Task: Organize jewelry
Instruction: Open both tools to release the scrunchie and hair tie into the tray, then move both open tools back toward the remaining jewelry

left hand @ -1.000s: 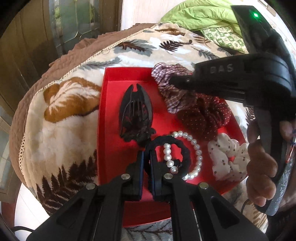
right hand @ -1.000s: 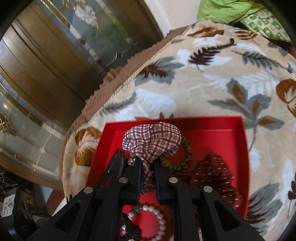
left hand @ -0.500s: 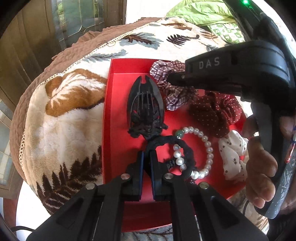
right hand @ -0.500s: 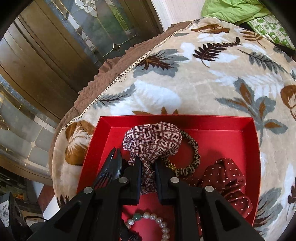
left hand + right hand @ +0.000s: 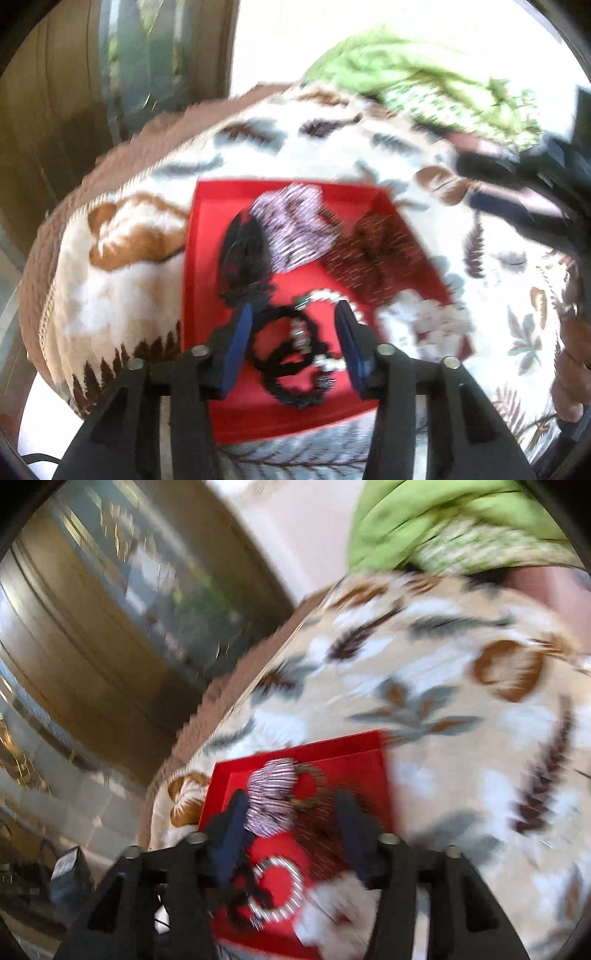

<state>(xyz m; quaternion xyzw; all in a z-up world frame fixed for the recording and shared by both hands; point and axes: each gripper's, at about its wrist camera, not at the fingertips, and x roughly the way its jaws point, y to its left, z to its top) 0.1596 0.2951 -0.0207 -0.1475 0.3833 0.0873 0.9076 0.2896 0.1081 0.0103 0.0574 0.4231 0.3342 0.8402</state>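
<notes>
A red tray [image 5: 207, 295] lies on a leaf-patterned blanket. In it are a black hair claw [image 5: 243, 251], a plaid scrunchie [image 5: 295, 229], a dark red dotted scrunchie [image 5: 373, 262], a white scrunchie [image 5: 421, 325], a pearl bracelet [image 5: 325, 295] and a black ring-shaped band [image 5: 288, 354]. My left gripper [image 5: 295, 343] is open above the black band, holding nothing. My right gripper [image 5: 291, 838] is open above the tray [image 5: 373, 775], over the plaid scrunchie [image 5: 269, 797] and a leopard band [image 5: 314, 786]. Both views are blurred by motion.
The blanket [image 5: 122, 280] covers a rounded surface with a brown quilted edge. A green cloth [image 5: 424, 70] lies at the back right. A wooden door with glass panels [image 5: 110, 627] stands to the left. The right-hand gripper body [image 5: 535, 206] is at the right edge.
Both grippers have opened: the left let go of the black band, the right let go of the plaid scrunchie. Both have pulled back and up from the tray.
</notes>
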